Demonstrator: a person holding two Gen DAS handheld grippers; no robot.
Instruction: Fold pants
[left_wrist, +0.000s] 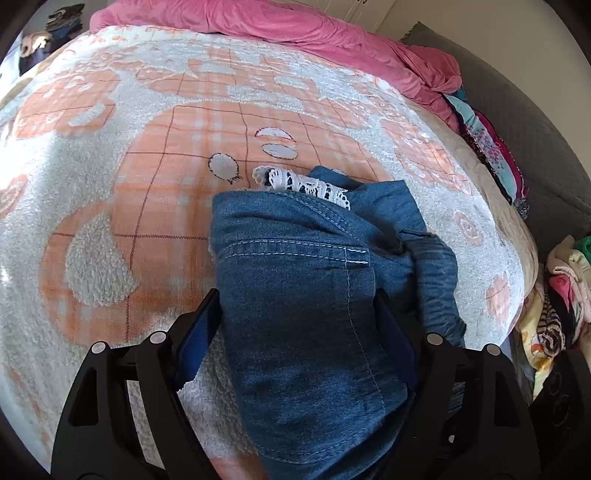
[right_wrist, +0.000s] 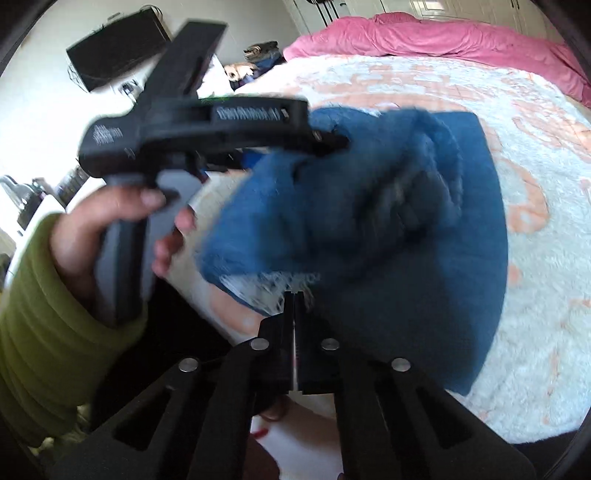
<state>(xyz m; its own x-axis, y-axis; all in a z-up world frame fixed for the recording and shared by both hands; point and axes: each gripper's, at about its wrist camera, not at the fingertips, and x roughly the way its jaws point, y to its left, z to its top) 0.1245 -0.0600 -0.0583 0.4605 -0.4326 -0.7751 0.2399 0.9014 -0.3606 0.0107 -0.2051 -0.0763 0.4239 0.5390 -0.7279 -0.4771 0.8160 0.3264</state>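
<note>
Blue denim pants (left_wrist: 295, 258) with a white lace hem (left_wrist: 306, 184) lie bunched on the bed. My left gripper (left_wrist: 299, 314) straddles the folded denim, its fingertips (left_wrist: 212, 302) pressing on both sides of the bundle. In the right wrist view the pants (right_wrist: 406, 240) are blurred. The left gripper (right_wrist: 332, 142) reaches into them from the left, held by a hand (right_wrist: 92, 221) in a green sleeve. My right gripper (right_wrist: 295, 295) is shut, its tips meeting right at a lace hem (right_wrist: 266, 286) on the near edge of the denim.
The bed is covered by a fluffy white and orange blanket (left_wrist: 147, 184). A pink duvet (left_wrist: 295, 26) is heaped along its far side. Folded clothes (left_wrist: 487, 147) are stacked at the right edge, more (left_wrist: 561, 277) beside the bed. A black box (right_wrist: 118, 55) hangs on the wall.
</note>
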